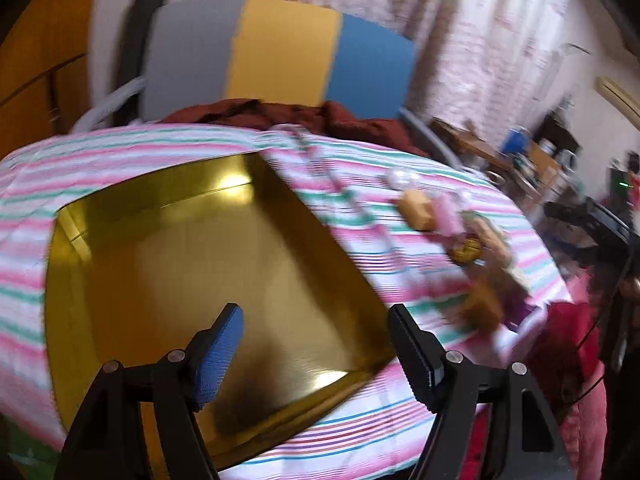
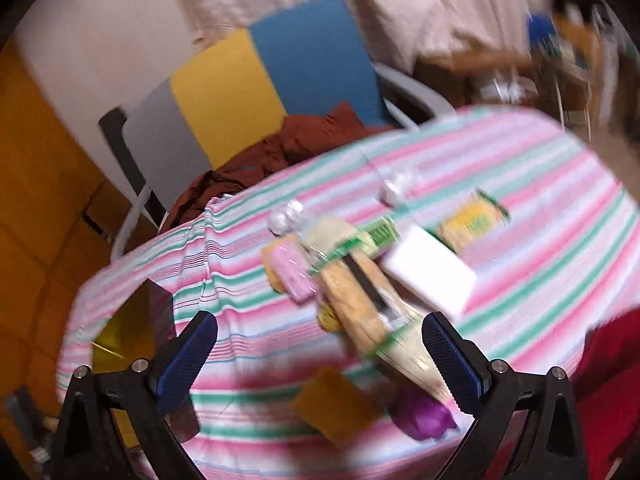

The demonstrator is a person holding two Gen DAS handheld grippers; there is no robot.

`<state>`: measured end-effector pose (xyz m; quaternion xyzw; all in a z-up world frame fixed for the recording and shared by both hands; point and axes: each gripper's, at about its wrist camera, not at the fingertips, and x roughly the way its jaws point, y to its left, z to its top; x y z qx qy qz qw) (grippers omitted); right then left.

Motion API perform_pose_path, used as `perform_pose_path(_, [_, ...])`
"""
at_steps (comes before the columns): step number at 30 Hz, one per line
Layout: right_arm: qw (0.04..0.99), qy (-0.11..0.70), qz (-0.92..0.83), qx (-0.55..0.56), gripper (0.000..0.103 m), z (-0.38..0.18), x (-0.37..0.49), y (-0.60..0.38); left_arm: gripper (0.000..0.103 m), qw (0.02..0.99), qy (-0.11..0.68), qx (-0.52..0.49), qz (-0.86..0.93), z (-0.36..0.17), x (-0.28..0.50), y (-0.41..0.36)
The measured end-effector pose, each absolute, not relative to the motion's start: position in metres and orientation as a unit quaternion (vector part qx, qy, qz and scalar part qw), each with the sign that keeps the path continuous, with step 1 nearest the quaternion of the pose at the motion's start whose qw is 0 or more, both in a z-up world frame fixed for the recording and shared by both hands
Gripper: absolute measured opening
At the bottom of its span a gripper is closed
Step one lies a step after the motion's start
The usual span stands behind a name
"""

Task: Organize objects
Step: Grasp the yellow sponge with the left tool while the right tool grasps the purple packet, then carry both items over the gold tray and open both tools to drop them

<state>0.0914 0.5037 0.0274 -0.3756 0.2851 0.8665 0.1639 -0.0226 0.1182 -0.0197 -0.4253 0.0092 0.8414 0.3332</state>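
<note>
Nearest the left wrist camera, left gripper spread wide and holding nothing, poised over the near corner of a shallow gold tray lying on the table under a pink, green and white striped cloth. Nearest the right wrist camera, right gripper likewise wide apart and empty, above a blurred heap of packets. Just past its fingers, an orange block and a purple wrapper; further on, a long tan packet with green trim, a pink packet, a white box and a yellow-green packet. Left of the heap, a corner of the tray. Beyond the table, a chair with grey, yellow and blue panels and a brown cloth bundled on it
</note>
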Motion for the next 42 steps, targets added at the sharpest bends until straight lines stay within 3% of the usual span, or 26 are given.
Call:
perform_pose_path(13, [0.217,0.325,0.833,-0.391,0.103,-0.002,0.150,0.539,0.077,0.527,0.157,-0.405,0.731,-0.037,0.034,0.286])
perform_pose_path(14, [0.215,0.331,0.832,-0.390,0.103,-0.006,0.151,0.540,0.082,0.534,0.169,-0.409,0.720,-0.043,0.038,0.300])
perform_pose_path(19, [0.205,0.326,0.833,-0.396,0.103,-0.011,0.146,0.538,0.085,0.551,0.196,-0.416,0.696,-0.060,0.048,0.342])
perform_pose_path(27, [0.198,0.326,0.826,-0.416,0.103,-0.022,0.140,0.540,0.083,0.531,0.258,-0.415,0.692,-0.092,0.050,0.386])
perform_pose_path(28, [0.200,0.324,0.823,-0.422,0.103,-0.024,0.139,0.540,0.081,0.531,0.257,-0.418,0.691,-0.095,0.049,0.387])
perform_pose_path(29, [0.202,0.322,0.820,-0.428,0.103,-0.026,0.138,0.540,0.070,0.538,0.245,-0.424,0.686,-0.097,0.047,0.386])
perform_pose_path(30, [0.202,0.320,0.819,-0.431,0.103,-0.026,0.137,0.539,0.065,0.547,0.225,-0.436,0.678,-0.098,0.044,0.382])
perform_pose_path(42, [0.210,0.257,0.756,-0.564,0.103,-0.056,0.103,0.530,0.062,0.527,0.157,-0.442,0.709,-0.081,0.034,0.311])
